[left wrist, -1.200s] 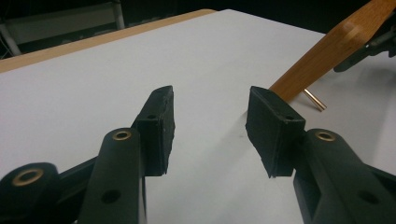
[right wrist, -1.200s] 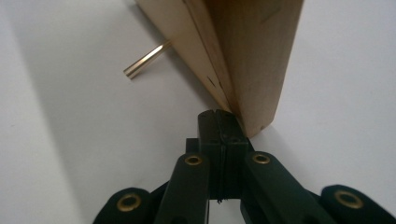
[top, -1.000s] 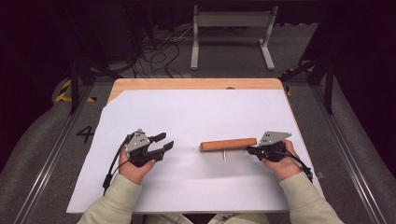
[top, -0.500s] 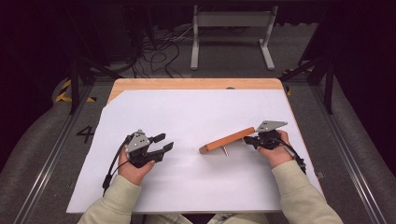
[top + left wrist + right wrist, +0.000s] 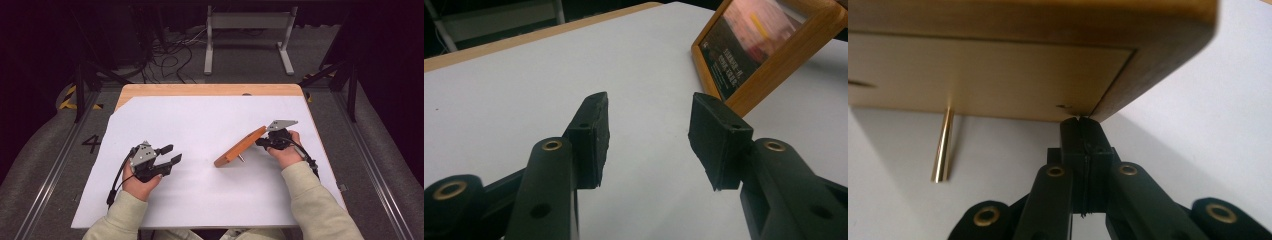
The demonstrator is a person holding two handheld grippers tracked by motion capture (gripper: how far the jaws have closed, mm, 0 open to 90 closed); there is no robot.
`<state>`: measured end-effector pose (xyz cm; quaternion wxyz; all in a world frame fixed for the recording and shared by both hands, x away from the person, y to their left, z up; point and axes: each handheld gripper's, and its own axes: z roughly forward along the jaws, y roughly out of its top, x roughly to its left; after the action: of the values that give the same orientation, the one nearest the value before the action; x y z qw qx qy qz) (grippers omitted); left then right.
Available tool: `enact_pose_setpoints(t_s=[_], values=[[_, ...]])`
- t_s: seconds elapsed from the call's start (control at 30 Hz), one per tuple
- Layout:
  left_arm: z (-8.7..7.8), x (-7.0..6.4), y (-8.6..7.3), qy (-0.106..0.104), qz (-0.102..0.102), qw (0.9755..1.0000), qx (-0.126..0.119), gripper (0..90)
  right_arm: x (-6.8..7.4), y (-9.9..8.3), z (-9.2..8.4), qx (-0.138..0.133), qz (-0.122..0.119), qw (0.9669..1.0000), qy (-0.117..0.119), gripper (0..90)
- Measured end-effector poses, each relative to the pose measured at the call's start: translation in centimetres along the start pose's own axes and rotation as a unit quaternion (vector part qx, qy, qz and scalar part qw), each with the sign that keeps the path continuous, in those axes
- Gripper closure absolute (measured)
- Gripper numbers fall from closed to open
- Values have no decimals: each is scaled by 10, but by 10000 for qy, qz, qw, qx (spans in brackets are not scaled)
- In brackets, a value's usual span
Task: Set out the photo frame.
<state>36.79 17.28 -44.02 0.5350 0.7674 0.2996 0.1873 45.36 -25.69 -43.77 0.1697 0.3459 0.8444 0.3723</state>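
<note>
Bare white sheet (image 5: 200, 125) fills the frame's centre and upper left, passable throughout. Right of centre, the tilted wooden picture frame (image 5: 240, 147) and its brass prop peg (image 5: 241, 158) block the diagonal.

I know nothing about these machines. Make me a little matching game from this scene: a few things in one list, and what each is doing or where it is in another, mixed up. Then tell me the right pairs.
Things:
1. left claw
2. right claw
3. wooden picture frame
4. thin brass support peg

States:
A. jaws pressed together, tips against the frame's edge
B. sticks out of the frame's back
C. jaws apart, nothing between them
D. standing on the white table cover, angled across it

Pairs: 1-C, 2-A, 3-D, 4-B
</note>
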Motion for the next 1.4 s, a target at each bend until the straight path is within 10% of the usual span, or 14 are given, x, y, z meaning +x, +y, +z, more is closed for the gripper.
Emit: enact_pose_setpoints(t_s=[1.23,1.4], values=[[-3,1,-4,50,-81,10000,29,505,-5,35,61,-372,251,9980,455,894],[-3,1,-4,36,-64,10000,22,504,-5,36,57,-326,160,9991,238,845]])
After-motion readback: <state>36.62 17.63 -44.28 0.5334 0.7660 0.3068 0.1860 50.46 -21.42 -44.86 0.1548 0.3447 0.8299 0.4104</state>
